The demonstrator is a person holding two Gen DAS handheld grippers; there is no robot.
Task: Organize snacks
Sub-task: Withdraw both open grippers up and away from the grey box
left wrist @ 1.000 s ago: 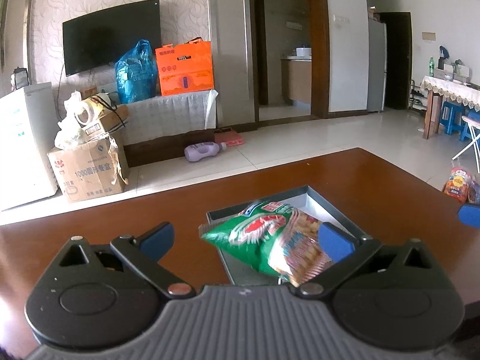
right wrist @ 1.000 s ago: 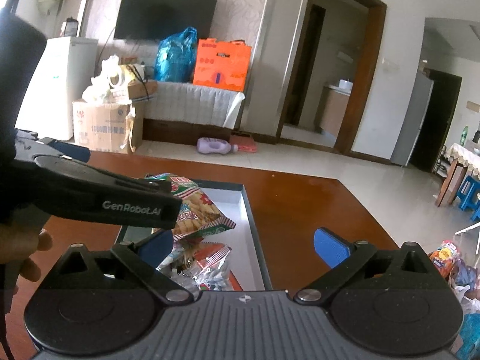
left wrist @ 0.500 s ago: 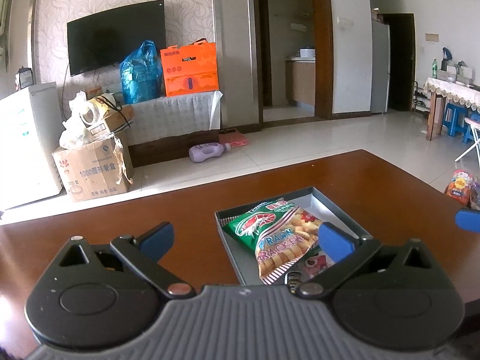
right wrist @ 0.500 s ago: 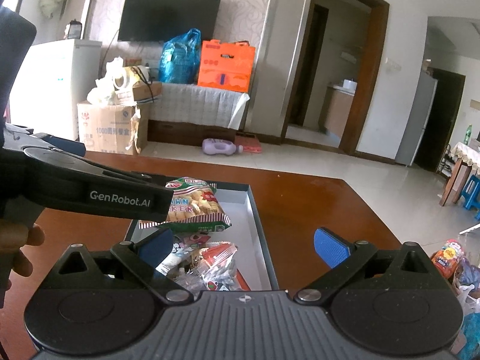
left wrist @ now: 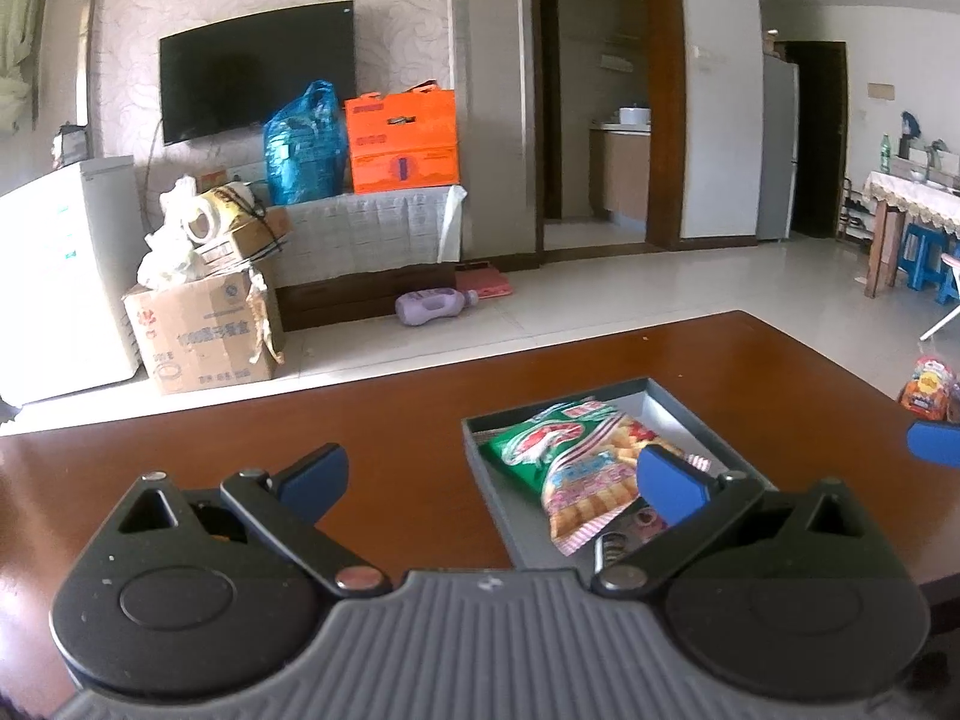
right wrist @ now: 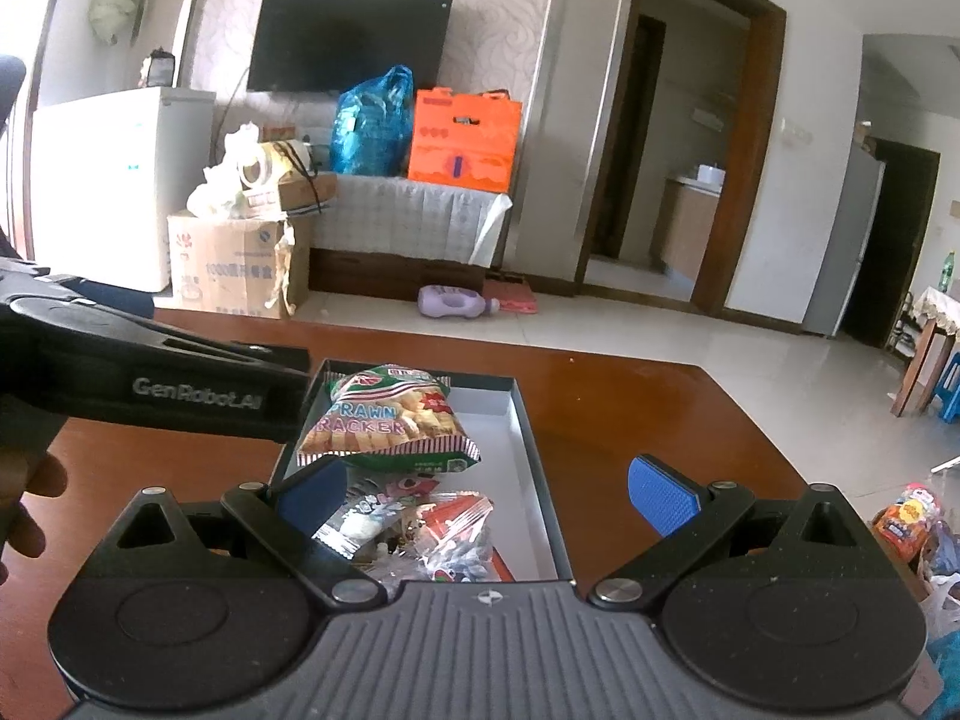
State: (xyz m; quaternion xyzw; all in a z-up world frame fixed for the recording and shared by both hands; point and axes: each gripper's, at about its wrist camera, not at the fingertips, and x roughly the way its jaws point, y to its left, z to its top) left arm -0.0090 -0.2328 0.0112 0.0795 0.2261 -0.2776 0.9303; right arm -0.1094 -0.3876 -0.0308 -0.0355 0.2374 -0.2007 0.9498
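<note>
A green prawn cracker bag (left wrist: pixel 576 456) lies in the grey tray (left wrist: pixel 684 402) on the brown table, on top of other small snack packets (right wrist: pixel 444 534). It shows in the right wrist view too (right wrist: pixel 384 420), in the same tray (right wrist: pixel 534 462). My left gripper (left wrist: pixel 492 480) is open and empty, to the left of and behind the tray. My right gripper (right wrist: pixel 486 492) is open and empty, above the tray's near end. The left gripper's body (right wrist: pixel 150 384) shows at the left of the right wrist view.
The brown table (left wrist: pixel 420 420) ends ahead at a tiled floor. A snack bag (left wrist: pixel 927 387) lies beyond the table's right edge. A cardboard box (left wrist: pixel 204 330), a purple bottle (left wrist: pixel 432 303) and a TV cabinet stand farther off.
My left gripper let go of the prawn cracker bag, which dropped into the tray. The left gripper then drew back and to the left. The right gripper stayed open and rose slightly.
</note>
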